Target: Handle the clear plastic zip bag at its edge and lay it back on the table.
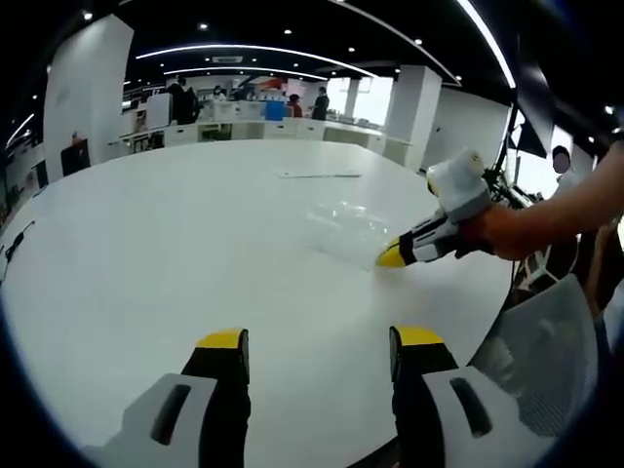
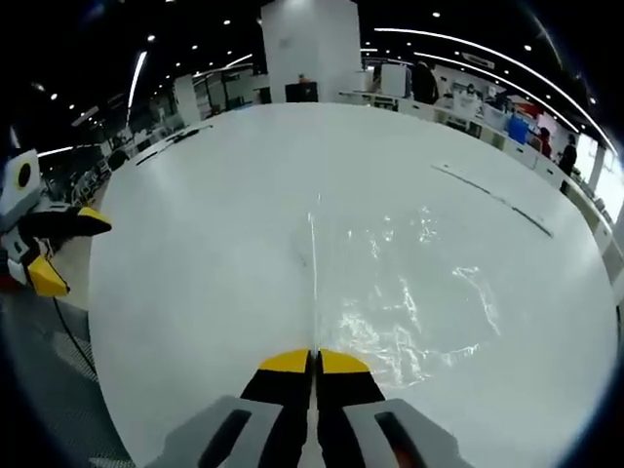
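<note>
The clear plastic zip bag (image 2: pixel 409 283) lies flat on the round white table (image 2: pixel 214 195), its crinkled film catching the ceiling lights. My right gripper (image 2: pixel 314 363) is shut on the bag's near edge, and the edge seam runs straight out from between the yellow tips. In the left gripper view the bag (image 1: pixel 341 224) is a faint glossy patch, and the right gripper (image 1: pixel 392 258), held by a hand, meets its near corner. My left gripper (image 1: pixel 321 341) hovers open over bare table (image 1: pixel 175 244), well short of the bag. It also appears open at the table's edge (image 2: pixel 68 249).
A long thin strip (image 1: pixel 320 175) lies on the table beyond the bag, also seen as the strip (image 2: pixel 492 198). A white mesh chair (image 1: pixel 546 341) stands at the table's near right. A dark cable (image 1: pixel 15 244) rests at the left rim. Desks, pillars and people stand far behind.
</note>
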A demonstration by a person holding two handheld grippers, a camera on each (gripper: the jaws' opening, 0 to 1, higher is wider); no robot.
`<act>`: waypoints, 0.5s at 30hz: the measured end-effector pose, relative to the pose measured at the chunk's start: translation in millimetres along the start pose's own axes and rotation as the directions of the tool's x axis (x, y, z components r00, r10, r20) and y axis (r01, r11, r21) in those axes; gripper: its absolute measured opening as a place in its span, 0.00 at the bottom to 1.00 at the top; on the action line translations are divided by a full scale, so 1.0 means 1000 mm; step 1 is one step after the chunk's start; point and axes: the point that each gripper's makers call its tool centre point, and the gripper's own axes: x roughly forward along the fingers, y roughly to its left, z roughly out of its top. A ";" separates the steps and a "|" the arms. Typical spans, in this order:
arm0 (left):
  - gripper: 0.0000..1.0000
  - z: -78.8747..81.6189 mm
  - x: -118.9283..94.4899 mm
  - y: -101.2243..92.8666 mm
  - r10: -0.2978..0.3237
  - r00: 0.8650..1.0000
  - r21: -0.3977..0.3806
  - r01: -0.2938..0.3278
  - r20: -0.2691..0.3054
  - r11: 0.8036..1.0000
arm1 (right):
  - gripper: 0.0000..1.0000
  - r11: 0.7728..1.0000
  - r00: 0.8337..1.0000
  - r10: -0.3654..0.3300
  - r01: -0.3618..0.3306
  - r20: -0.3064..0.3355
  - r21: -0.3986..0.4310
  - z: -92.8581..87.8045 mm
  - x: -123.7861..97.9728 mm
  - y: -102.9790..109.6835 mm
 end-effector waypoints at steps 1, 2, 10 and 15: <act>0.57 0.000 0.000 0.000 0.001 1.000 0.003 -0.001 0.000 1.000 | 0.00 1.000 1.000 0.009 -0.009 0.003 -0.006 0.001 -0.003 0.003; 0.57 0.000 0.000 0.000 0.002 1.000 0.007 -0.002 -0.001 1.000 | 0.00 1.000 1.000 0.013 -0.012 0.005 -0.007 0.002 -0.002 0.003; 0.57 0.000 0.000 -0.004 0.004 1.000 0.048 -0.003 -0.017 0.999 | 0.00 0.998 0.999 0.041 -0.040 0.013 -0.047 0.003 -0.014 0.016; 0.57 0.003 0.000 -0.001 0.002 1.000 0.035 -0.002 -0.006 0.999 | 0.00 0.994 0.998 0.061 -0.059 0.018 -0.093 0.003 -0.020 0.025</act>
